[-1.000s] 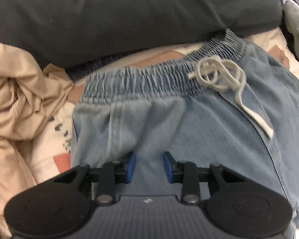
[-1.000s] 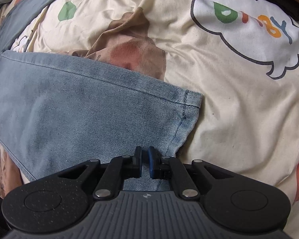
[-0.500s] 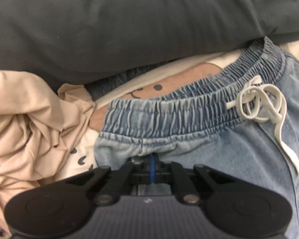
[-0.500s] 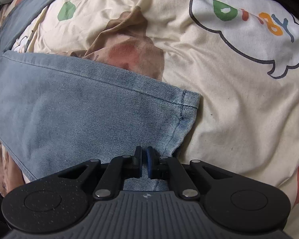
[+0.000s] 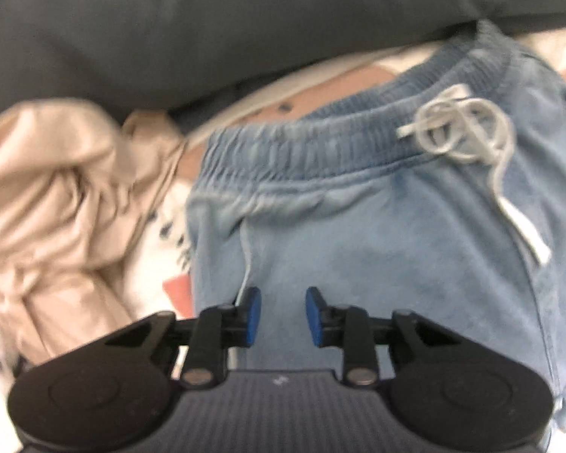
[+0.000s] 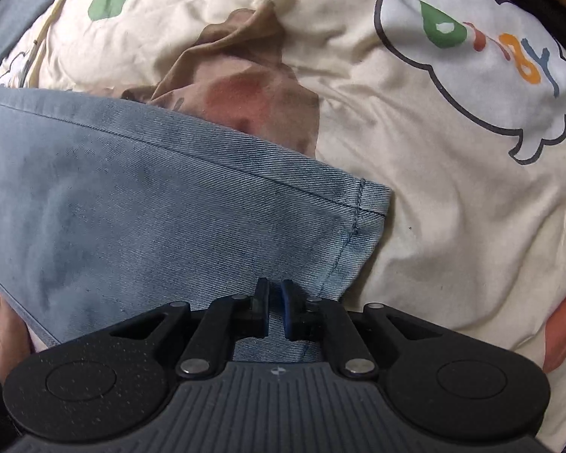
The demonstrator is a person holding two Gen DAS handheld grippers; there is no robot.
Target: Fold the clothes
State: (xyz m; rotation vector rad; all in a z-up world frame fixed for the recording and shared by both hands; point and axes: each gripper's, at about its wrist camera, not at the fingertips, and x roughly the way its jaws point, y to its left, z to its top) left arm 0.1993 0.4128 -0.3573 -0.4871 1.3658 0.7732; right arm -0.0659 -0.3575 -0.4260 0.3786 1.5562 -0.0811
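The whole left wrist view is smeared by motion blur, so the gathers of the jeans waistband and the knot of the drawstring show only as soft shapes. The crumpled beige garment runs off the left edge, and the dark pillow is cut by the top edge. Small dark marks on the printed duvet beside the jeans are too blurred to read. In the right wrist view the trouser leg leaves the picture at the left, and its near hem disappears under the right gripper, so whether the pads pinch cloth cannot be told. The letters in the cloud print are creased and partly unreadable.
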